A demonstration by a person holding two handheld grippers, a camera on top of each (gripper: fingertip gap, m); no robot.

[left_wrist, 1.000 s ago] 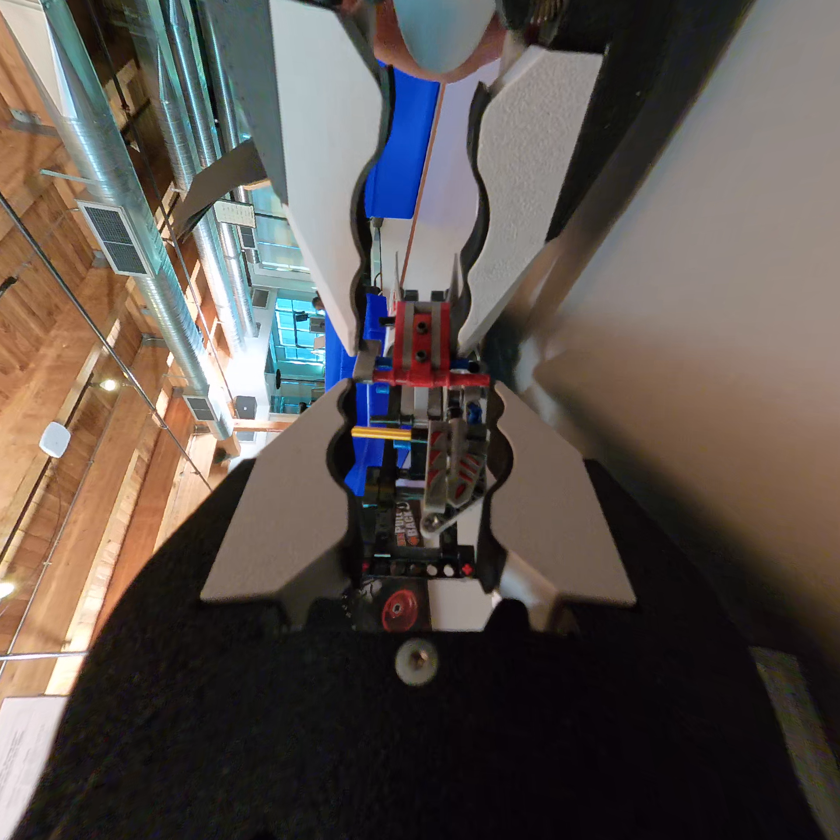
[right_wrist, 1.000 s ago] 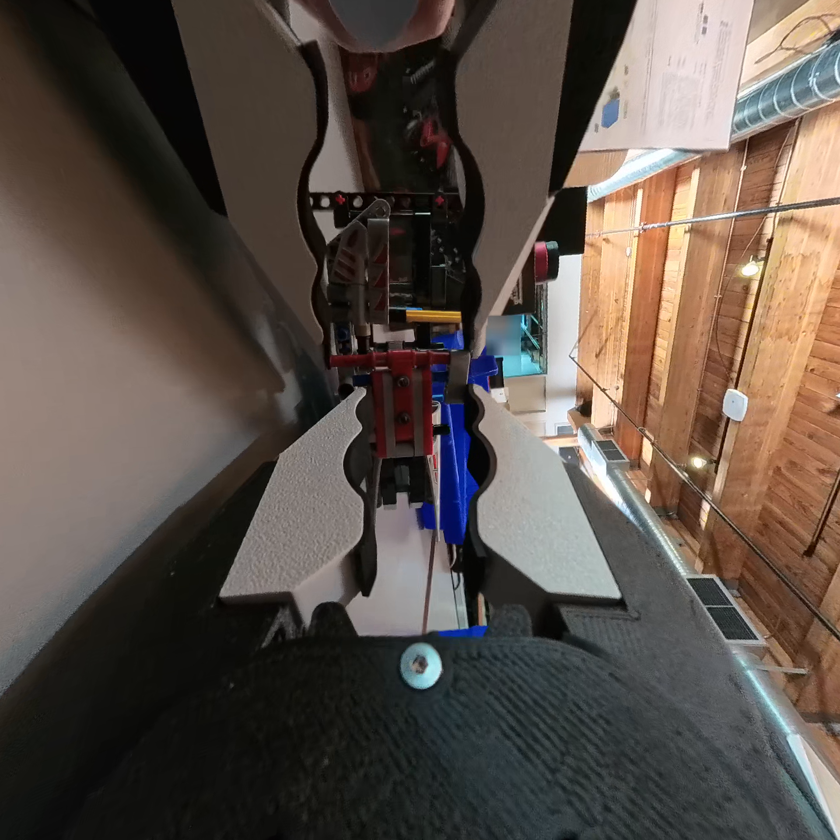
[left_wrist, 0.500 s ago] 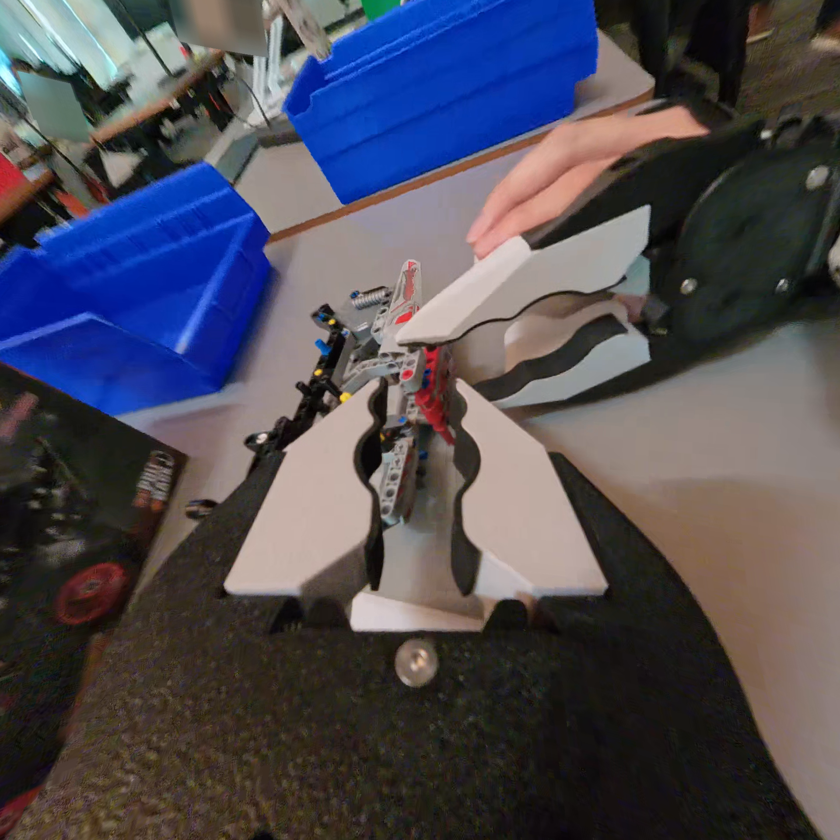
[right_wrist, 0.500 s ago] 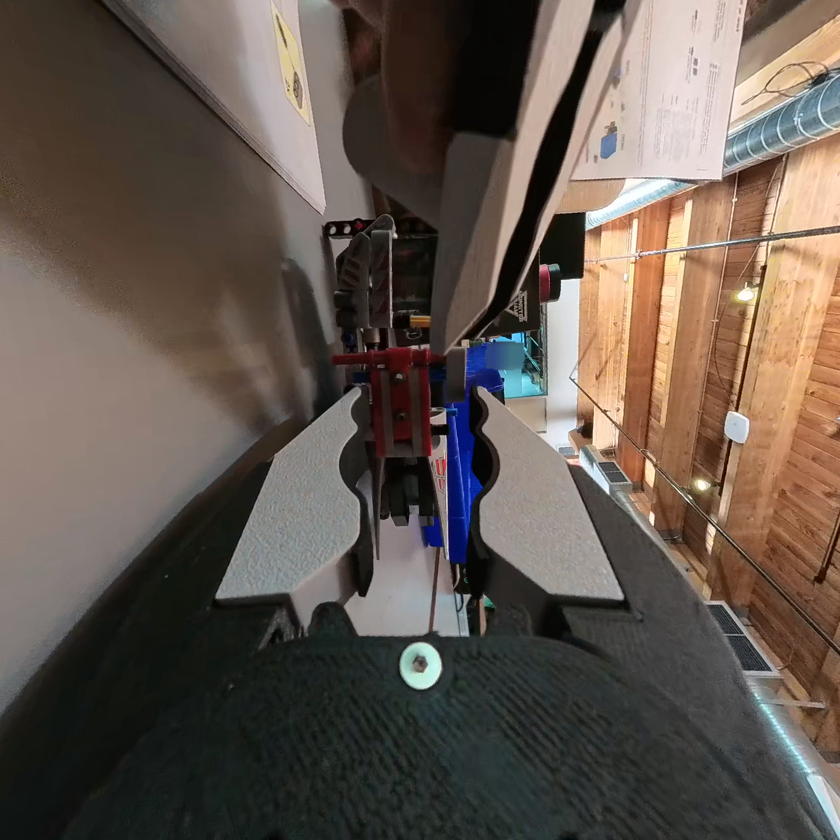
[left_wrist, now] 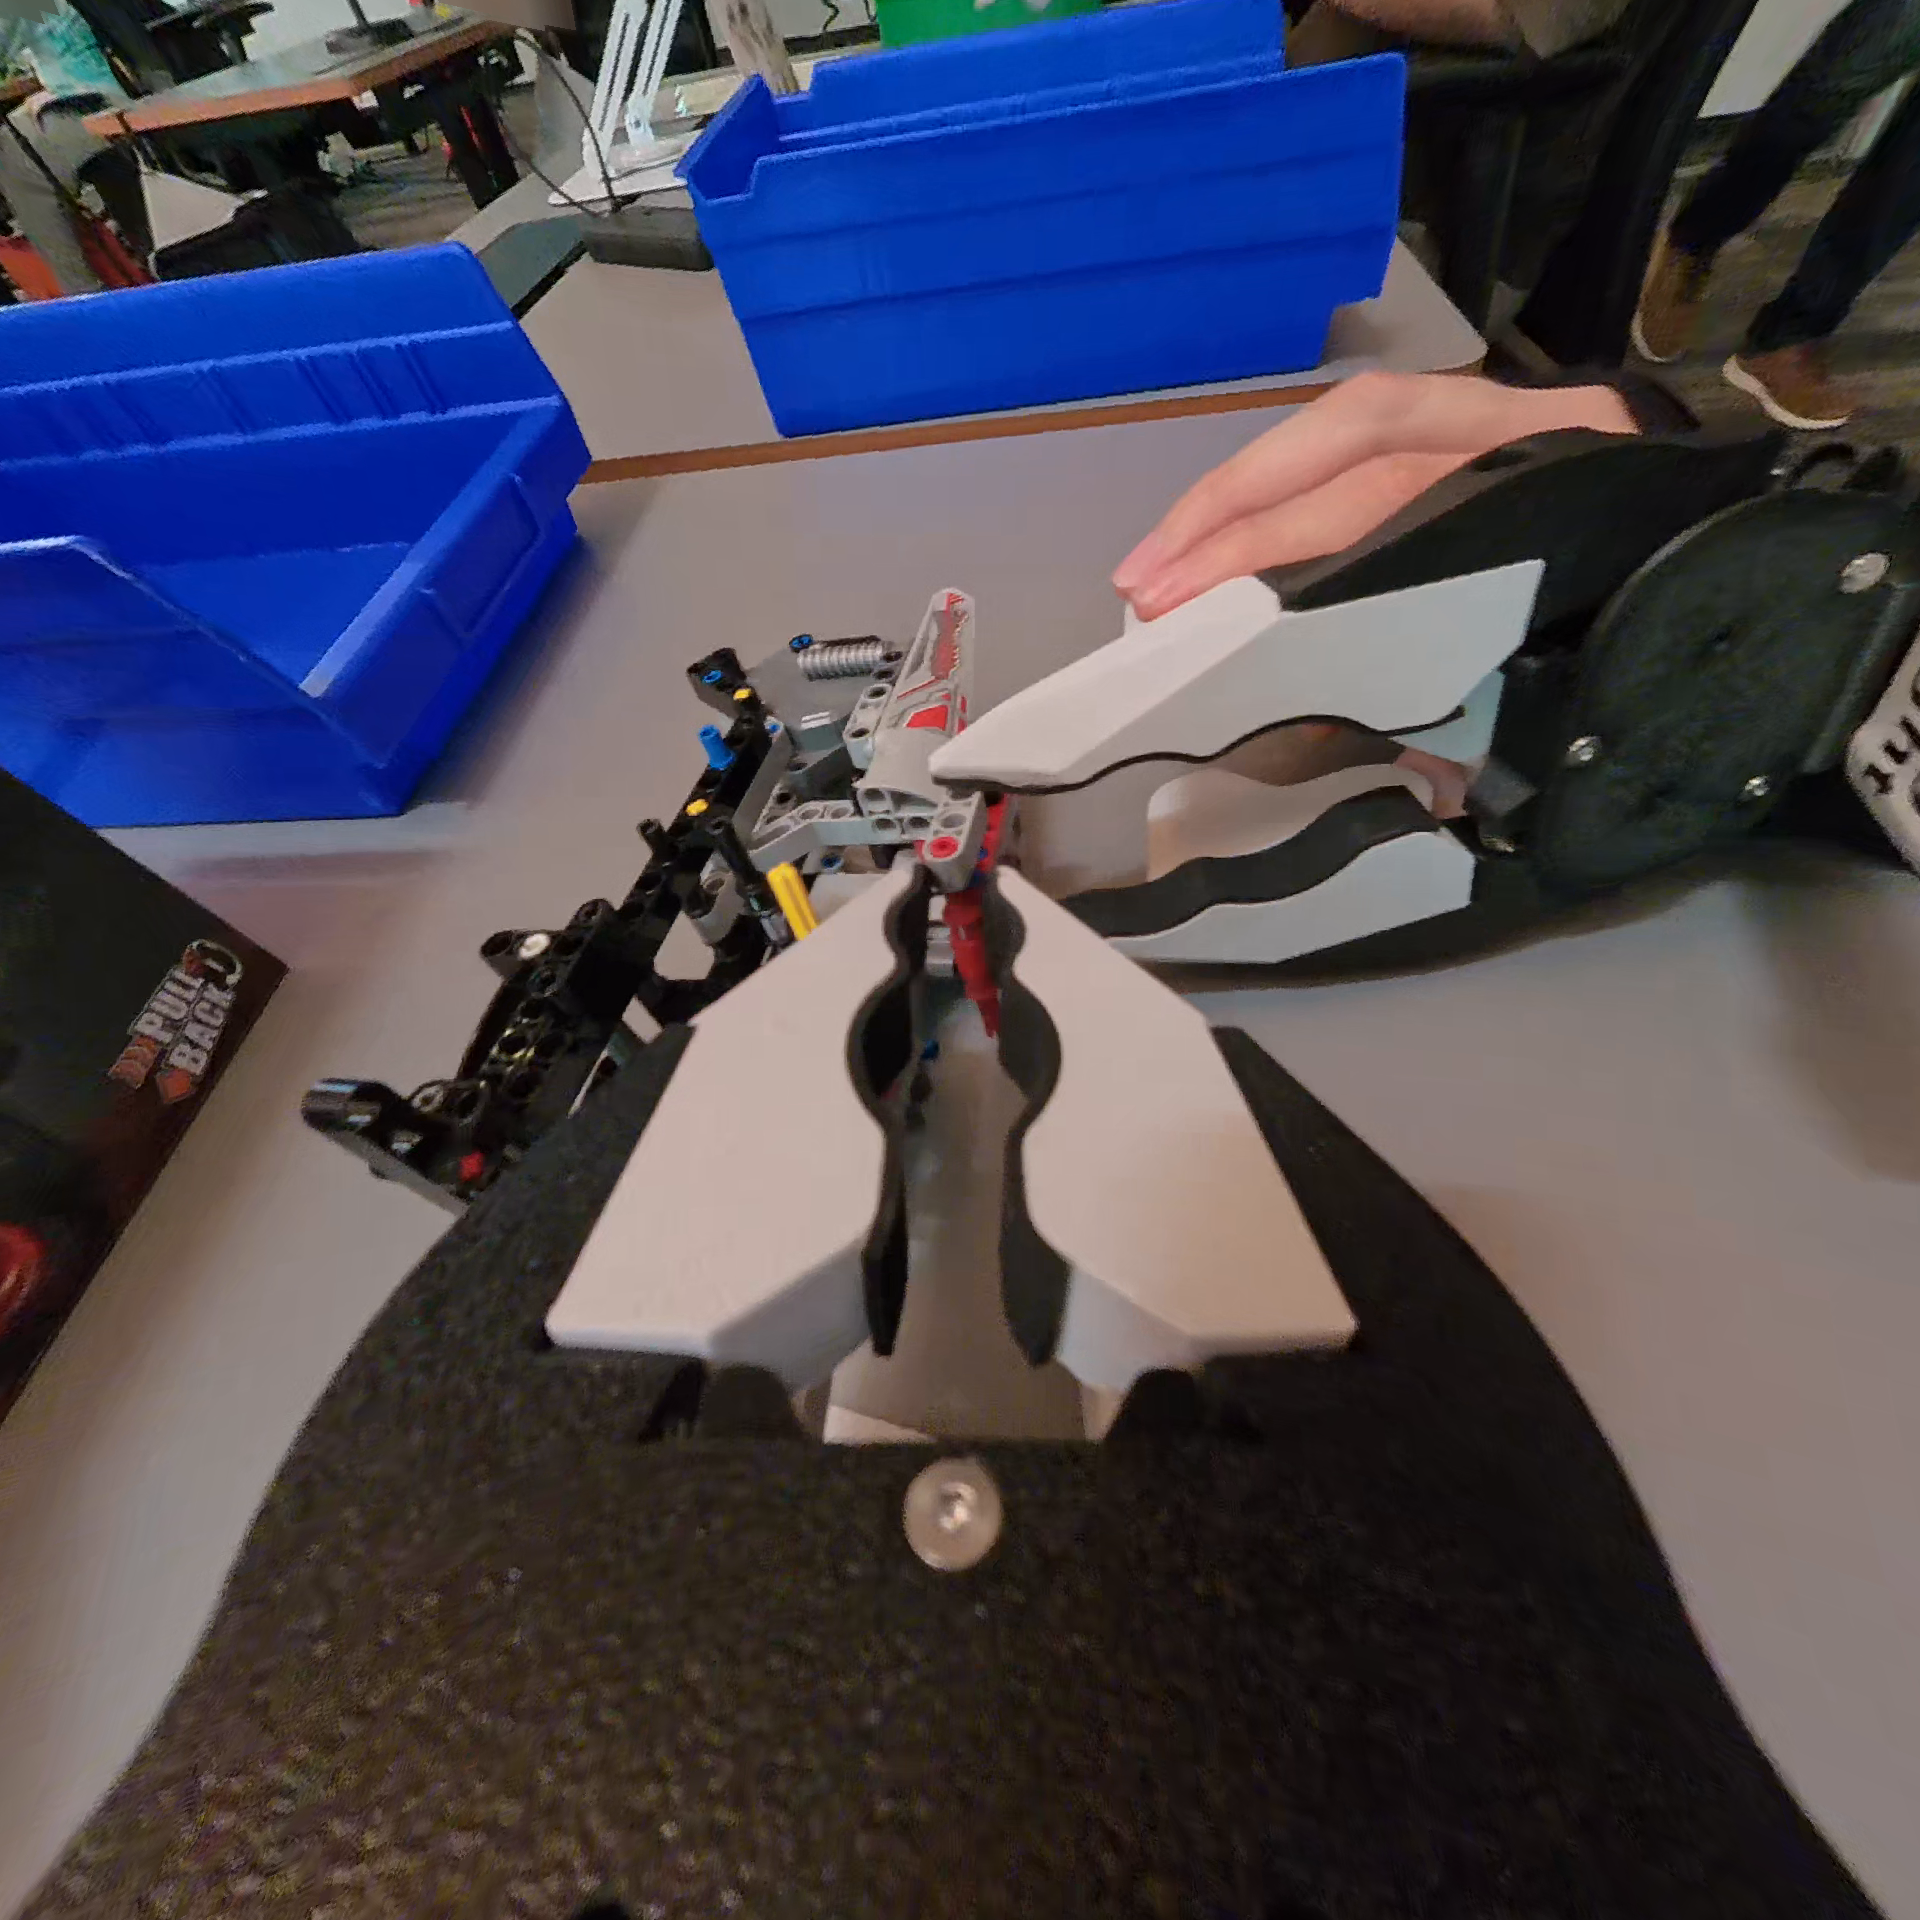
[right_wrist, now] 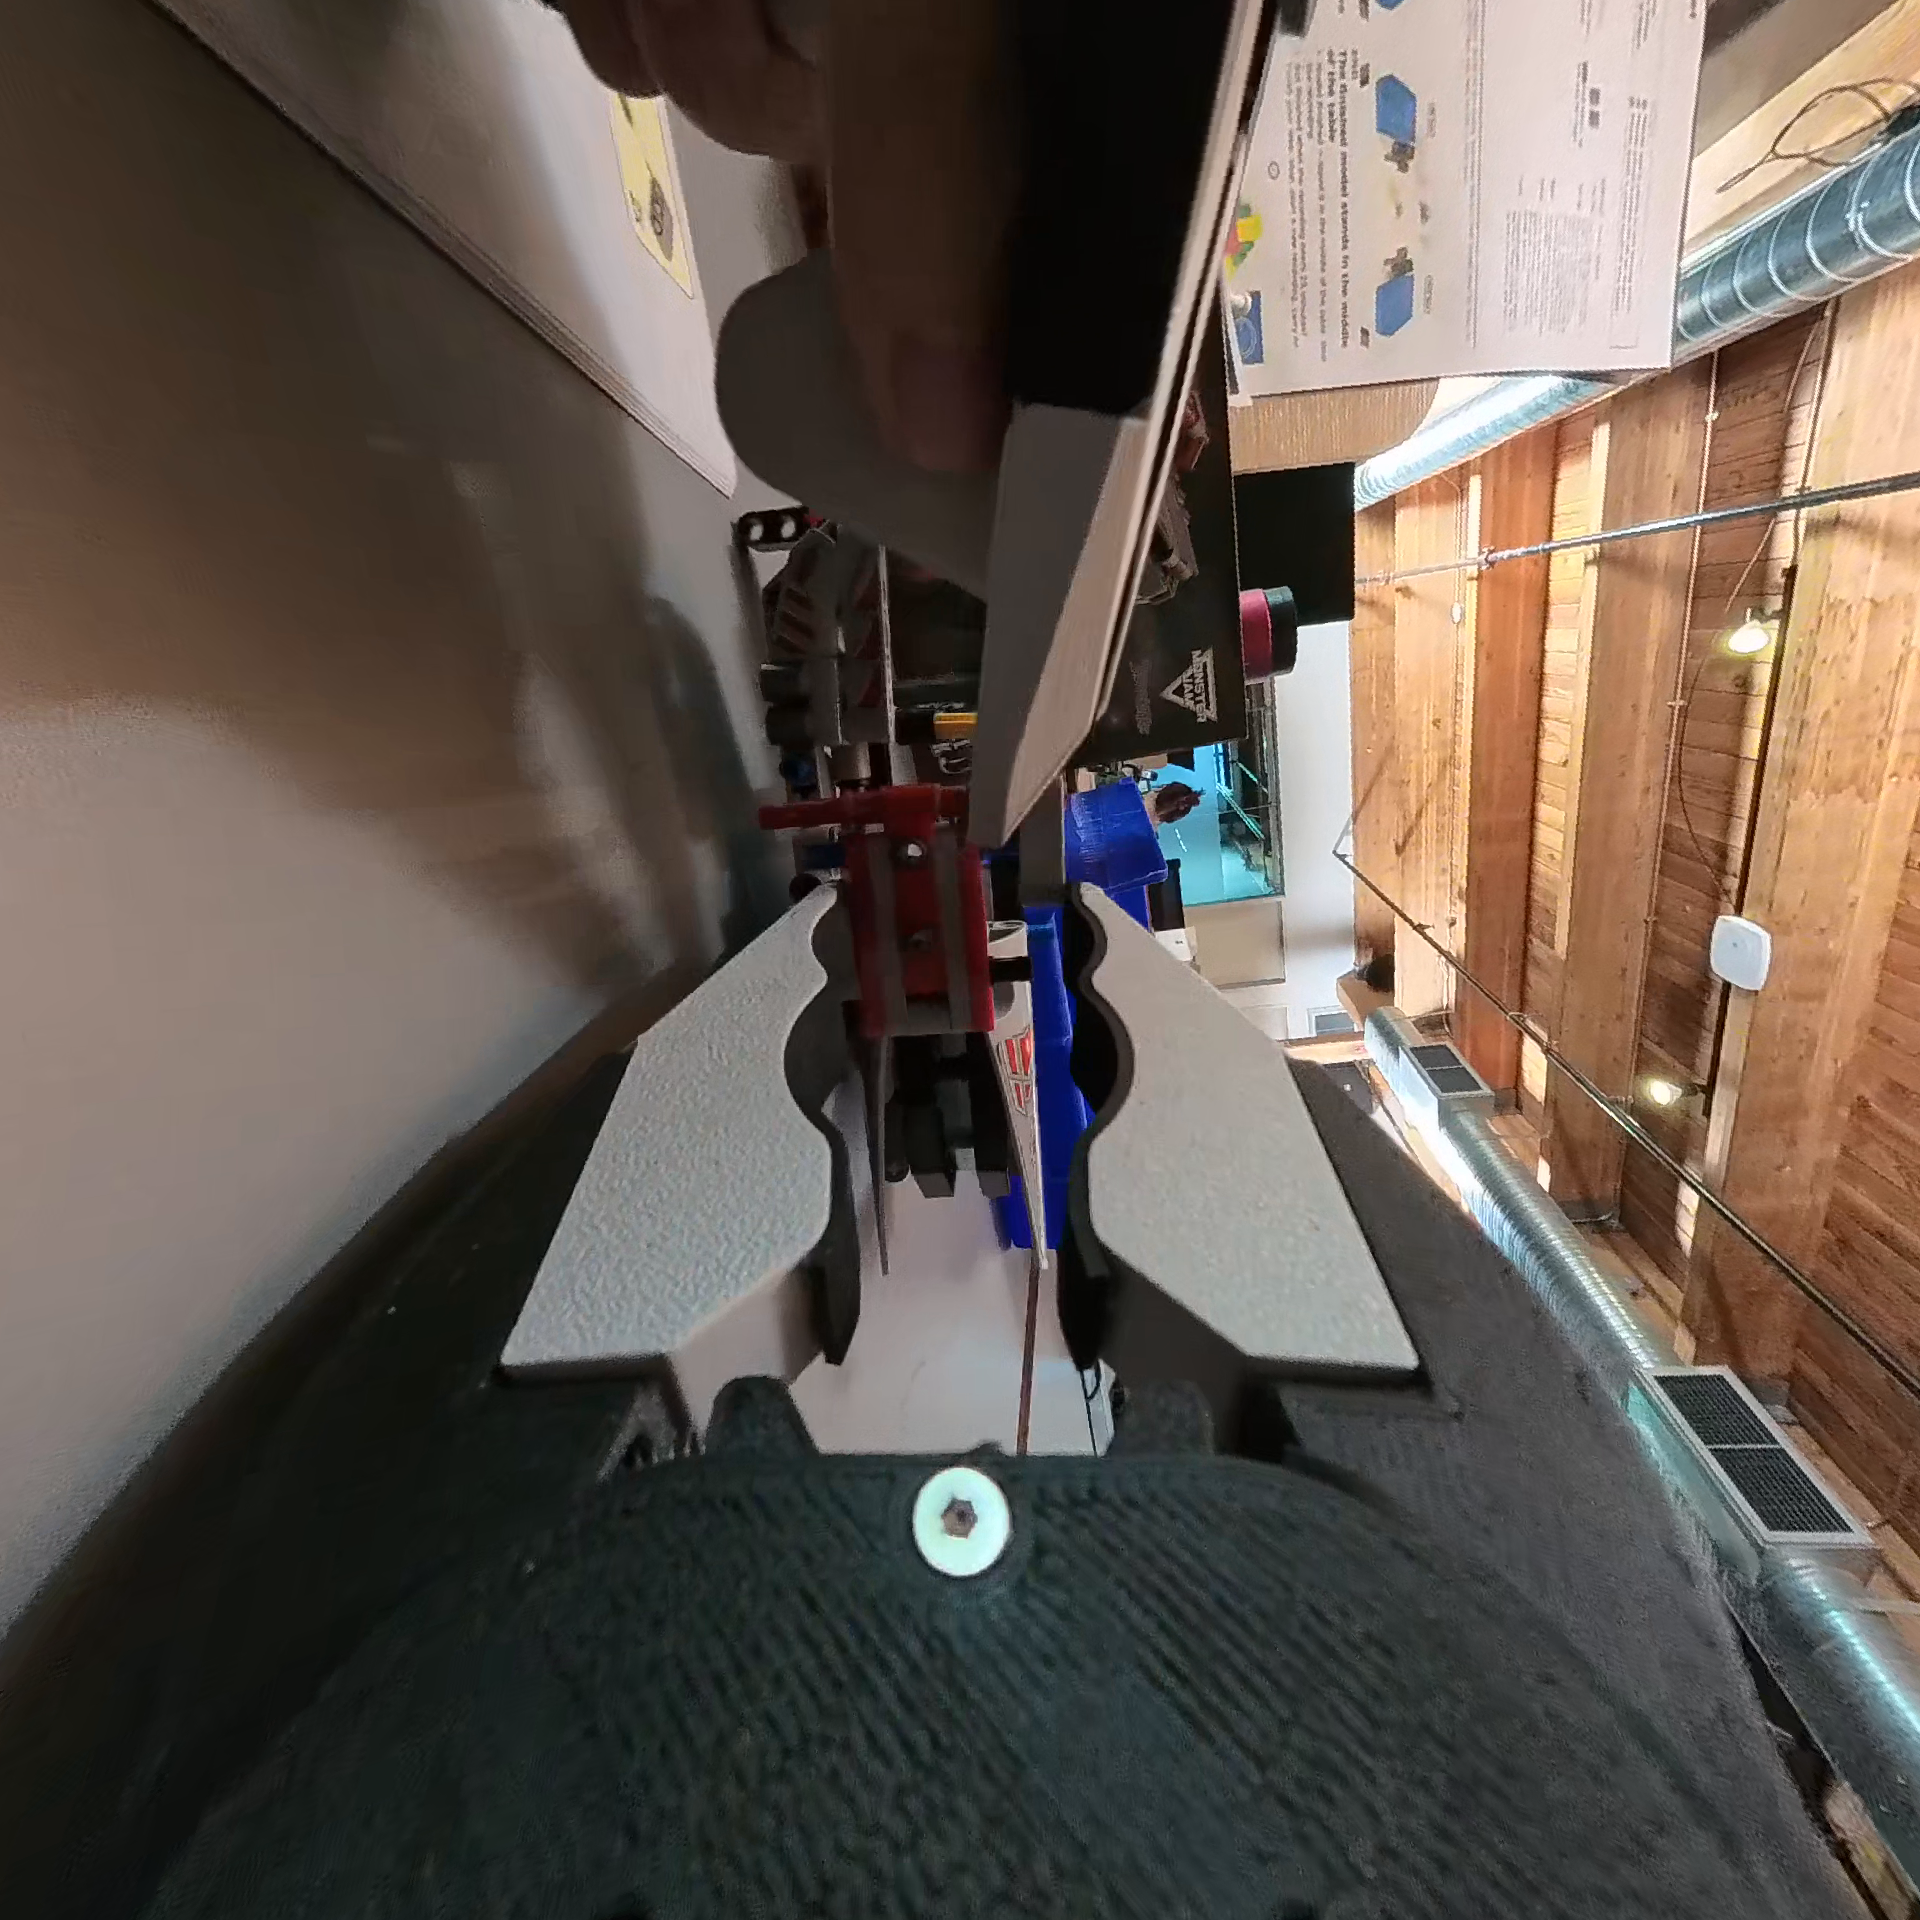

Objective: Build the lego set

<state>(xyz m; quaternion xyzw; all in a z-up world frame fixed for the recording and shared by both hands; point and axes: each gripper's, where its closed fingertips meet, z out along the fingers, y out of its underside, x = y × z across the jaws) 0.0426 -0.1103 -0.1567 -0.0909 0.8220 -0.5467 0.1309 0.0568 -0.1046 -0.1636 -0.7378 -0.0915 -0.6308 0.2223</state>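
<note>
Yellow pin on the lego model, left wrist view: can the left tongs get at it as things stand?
Probably not right now. The left tongs seem shut on the model's red piece; the yellow pin sits just beside their left fingertip, uncovered, so they would need to let go first.

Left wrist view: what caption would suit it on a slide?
Two tongs meet on a half-built lego model beside blue bins.

Left wrist view looked forward and down over the grey table [left_wrist: 1558,1195], close upon the lego model [left_wrist: 831,769]; right wrist view, rolled sideways, met the same model [right_wrist: 914,925] from the opposite side.
</note>
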